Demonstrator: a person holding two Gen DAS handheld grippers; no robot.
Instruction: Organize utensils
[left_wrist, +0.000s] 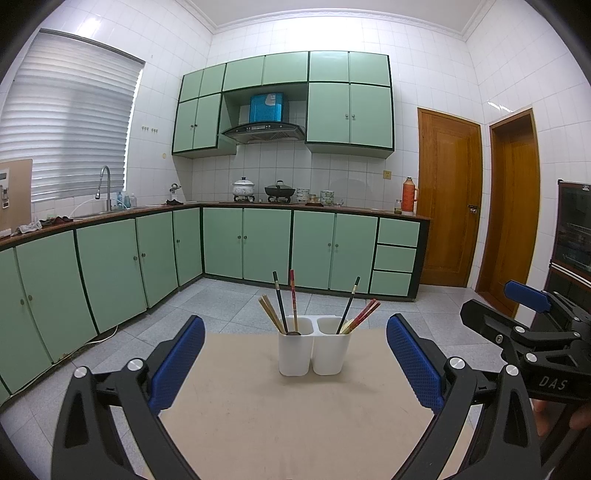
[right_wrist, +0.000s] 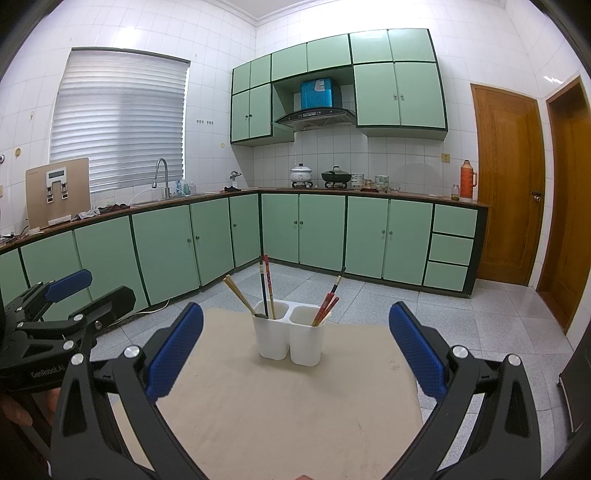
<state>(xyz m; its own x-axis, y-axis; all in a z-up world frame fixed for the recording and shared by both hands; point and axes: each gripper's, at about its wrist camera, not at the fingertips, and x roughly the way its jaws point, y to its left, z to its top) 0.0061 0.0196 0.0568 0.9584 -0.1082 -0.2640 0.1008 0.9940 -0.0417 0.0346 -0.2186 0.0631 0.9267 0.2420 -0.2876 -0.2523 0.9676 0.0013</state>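
A white two-compartment utensil holder (left_wrist: 313, 347) (right_wrist: 290, 338) stands upright near the far edge of a beige table (left_wrist: 295, 413) (right_wrist: 288, 406). Its left cup holds wooden, black and red chopsticks (left_wrist: 281, 306) (right_wrist: 266, 286) and a dark spoon (left_wrist: 294, 333). Its right cup holds a black chopstick and red chopsticks (left_wrist: 360, 317) (right_wrist: 327, 304). My left gripper (left_wrist: 295, 362) is open and empty, short of the holder. My right gripper (right_wrist: 295, 354) is open and empty, also short of it. Each gripper shows at the side of the other's view (left_wrist: 528, 325) (right_wrist: 70, 306).
The table's far edge (left_wrist: 295, 334) drops to a grey tiled floor. Green kitchen cabinets (left_wrist: 258, 243) and a counter with pots run along the back. Wooden doors (left_wrist: 448, 199) stand at the right. A dark cabinet (left_wrist: 572, 236) stands at the far right.
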